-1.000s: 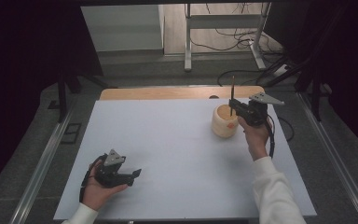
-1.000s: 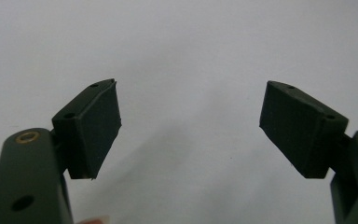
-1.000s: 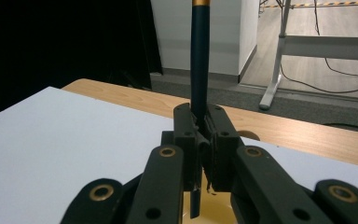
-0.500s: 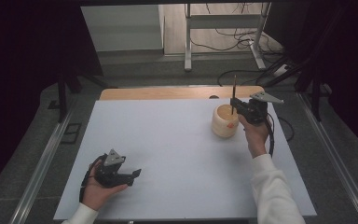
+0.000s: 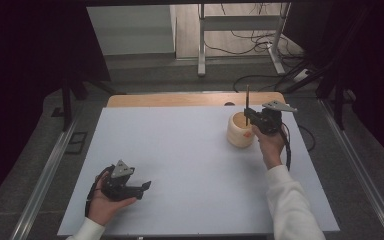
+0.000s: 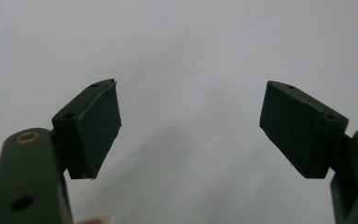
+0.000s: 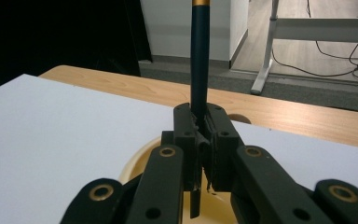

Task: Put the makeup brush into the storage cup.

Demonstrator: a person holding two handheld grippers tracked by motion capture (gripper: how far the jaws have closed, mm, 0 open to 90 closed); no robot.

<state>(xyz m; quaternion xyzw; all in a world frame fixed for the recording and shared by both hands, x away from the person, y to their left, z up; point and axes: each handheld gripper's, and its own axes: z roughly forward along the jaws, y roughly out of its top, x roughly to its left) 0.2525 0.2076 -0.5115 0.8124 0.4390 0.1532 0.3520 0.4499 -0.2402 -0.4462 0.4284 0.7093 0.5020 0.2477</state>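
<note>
The right gripper [image 7: 200,154] has its jaws squeezed tight on a dark pen [image 7: 199,56], held straight up over the cream cup [image 5: 240,131] on the worktop [image 5: 180,150], so next it probably lowers the pen inside and lets go, while the left gripper [image 6: 189,126] rests with jaws wide apart.

No readable text, label, brand, number or sign appears on anything in these views.

Looks like a lab / test setup, not a home. Counter [image 5: 180,165] covered w/ plain white sheet, dark curtains [image 5: 25,75] both sides, metal rails [image 5: 45,180] along the edges, loose cables [image 5: 260,45] on the floor behind, bare desk frame [image 5: 240,25] at the back.
</note>
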